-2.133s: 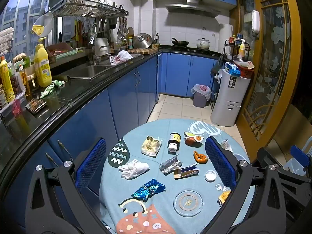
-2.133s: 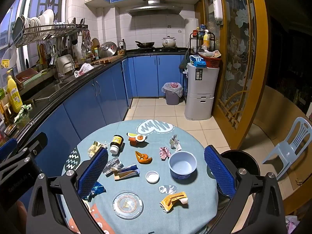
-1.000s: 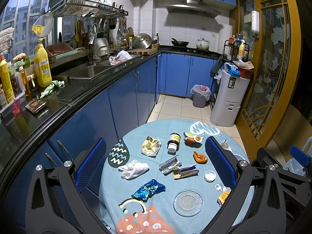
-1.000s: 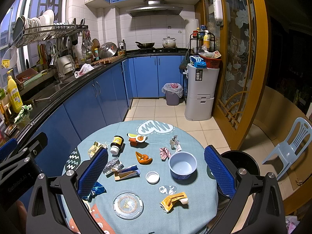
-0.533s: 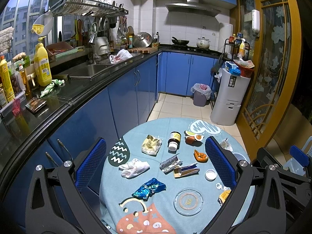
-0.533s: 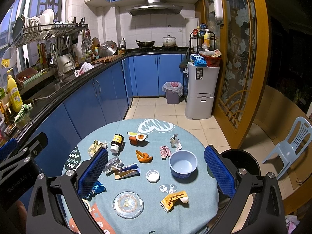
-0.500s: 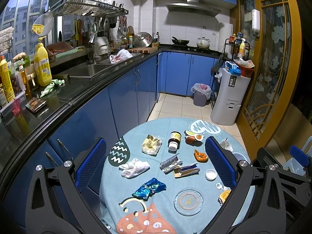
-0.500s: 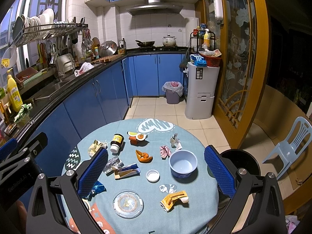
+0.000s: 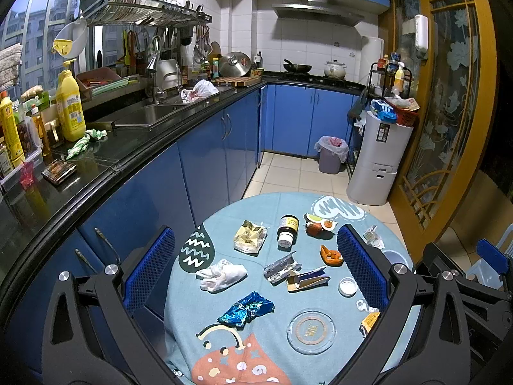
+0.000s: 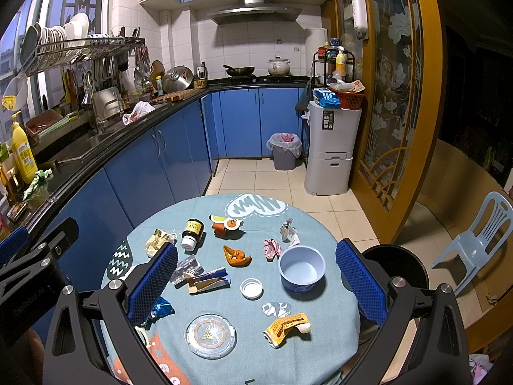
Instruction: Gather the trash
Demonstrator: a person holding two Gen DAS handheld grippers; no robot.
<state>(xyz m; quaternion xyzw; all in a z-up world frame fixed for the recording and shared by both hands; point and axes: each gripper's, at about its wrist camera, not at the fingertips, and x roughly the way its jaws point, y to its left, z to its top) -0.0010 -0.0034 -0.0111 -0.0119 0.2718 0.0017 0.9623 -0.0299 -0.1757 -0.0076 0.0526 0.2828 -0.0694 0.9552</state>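
Blue-padded and spread wide with nothing between them, the left gripper (image 9: 256, 269) and right gripper (image 10: 256, 284) hover as before over the round table (image 10: 323, 224), whose scattered trash, blue foil wrapper (image 9: 247, 310) included, lies unmoved, so collecting hasn't begun.

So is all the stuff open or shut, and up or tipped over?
Left gripper: jaws open, empty.
Right gripper: jaws open, empty.
Small brown white-capped bottle: lying down, capped.
Pale blue round bowl: upright, empty.
Shiny blue foil wrapper: crumpled.
Grey floor bin: open, lined.

Both views steady, nothing visibly moved
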